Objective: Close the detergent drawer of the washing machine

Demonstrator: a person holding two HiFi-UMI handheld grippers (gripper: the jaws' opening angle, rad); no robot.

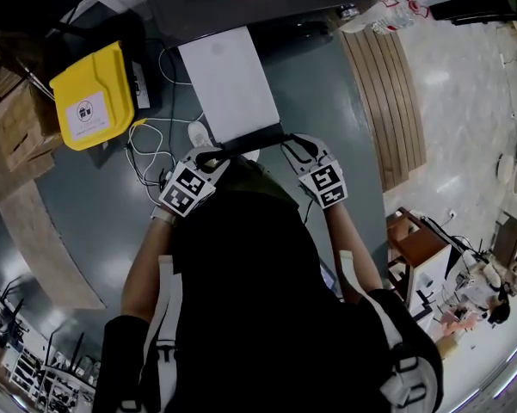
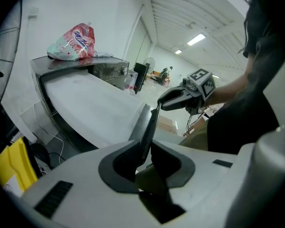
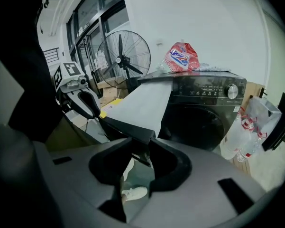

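Head view shows the detergent drawer (image 1: 228, 80) standing far out of the washing machine (image 1: 267, 3); none of the closing is done. Your left gripper (image 2: 143, 152) and right gripper (image 3: 137, 156) both clamp its dark front panel (image 2: 151, 123), ready to push.

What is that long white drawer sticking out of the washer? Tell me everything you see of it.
The drawer is a long, flat white slab with a dark front panel, plastic by its look. It stands pulled far out of the dark washer. The left gripper clamps one end of the front; the right gripper straddles the other end.
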